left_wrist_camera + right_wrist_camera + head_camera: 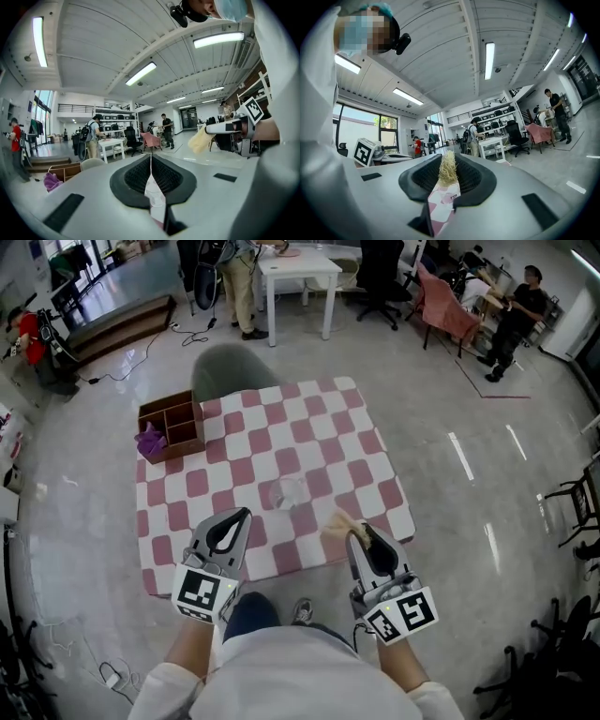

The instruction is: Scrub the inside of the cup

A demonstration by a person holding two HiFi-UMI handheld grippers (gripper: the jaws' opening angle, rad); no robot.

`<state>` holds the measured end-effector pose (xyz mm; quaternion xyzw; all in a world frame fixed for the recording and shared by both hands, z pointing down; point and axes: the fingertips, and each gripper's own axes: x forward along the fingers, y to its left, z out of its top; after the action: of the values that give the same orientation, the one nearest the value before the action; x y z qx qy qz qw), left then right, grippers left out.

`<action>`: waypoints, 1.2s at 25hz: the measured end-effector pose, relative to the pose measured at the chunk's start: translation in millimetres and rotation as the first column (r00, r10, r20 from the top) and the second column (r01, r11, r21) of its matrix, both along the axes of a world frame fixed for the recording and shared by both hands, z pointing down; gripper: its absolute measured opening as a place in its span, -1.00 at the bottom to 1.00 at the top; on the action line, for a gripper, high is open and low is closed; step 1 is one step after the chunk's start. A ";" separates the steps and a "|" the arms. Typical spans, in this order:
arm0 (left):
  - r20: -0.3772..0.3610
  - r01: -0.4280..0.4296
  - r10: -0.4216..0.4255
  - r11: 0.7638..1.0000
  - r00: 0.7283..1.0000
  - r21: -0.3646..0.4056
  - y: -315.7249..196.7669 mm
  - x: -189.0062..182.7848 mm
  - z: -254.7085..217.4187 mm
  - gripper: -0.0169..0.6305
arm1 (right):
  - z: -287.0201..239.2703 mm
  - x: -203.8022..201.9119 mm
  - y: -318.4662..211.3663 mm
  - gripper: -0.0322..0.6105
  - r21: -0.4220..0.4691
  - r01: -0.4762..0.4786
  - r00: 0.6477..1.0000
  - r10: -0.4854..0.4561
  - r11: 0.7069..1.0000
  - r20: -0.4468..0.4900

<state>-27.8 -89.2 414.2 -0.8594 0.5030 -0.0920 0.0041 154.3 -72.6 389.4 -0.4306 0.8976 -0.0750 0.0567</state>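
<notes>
A clear cup [288, 491] stands near the middle of the pink-and-white checked tablecloth [328, 427]. My left gripper [241, 516] is shut with nothing between its jaws and sits at the cloth's near edge, left of and nearer than the cup. In the left gripper view its black pads [136, 176] meet. My right gripper [357, 533] is shut on a straw-coloured scrubber [337, 524], right of and nearer than the cup. The scrubber's bristles [449, 168] stick up between the right pads. The left gripper view also shows the scrubber [200, 139] off to its right.
A brown compartment box [178, 413] with a purple cloth [150, 440] sits at the table's far left corner. A grey-green chair [230, 371] stands behind the table. Further back are a white table [298, 277], office chairs and several people.
</notes>
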 end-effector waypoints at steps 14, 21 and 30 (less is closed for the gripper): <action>-0.063 -0.089 0.089 0.996 0.994 0.010 -44.5 8.2 -5.6 -0.84 | 8.1 -16.8 -54.2 -0.58 -0.025 -0.004 0.999 0.005 1.000 0.039; -0.040 -0.163 0.164 0.986 0.986 0.020 -66.2 9.1 0.8 -0.84 | 9.5 -28.5 -70.0 -0.58 -0.029 -0.031 0.999 0.032 0.999 0.035; -0.023 -0.241 0.241 0.971 0.970 0.009 -82.3 18.4 38.8 -0.84 | 16.7 -34.7 -76.1 -0.58 -0.047 -0.046 0.999 0.046 0.998 0.012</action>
<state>-9.4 -171.5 453.0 -0.9151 0.3953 -0.0789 0.0119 119.7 -148.7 406.1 -0.4519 0.8851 -0.0973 0.0542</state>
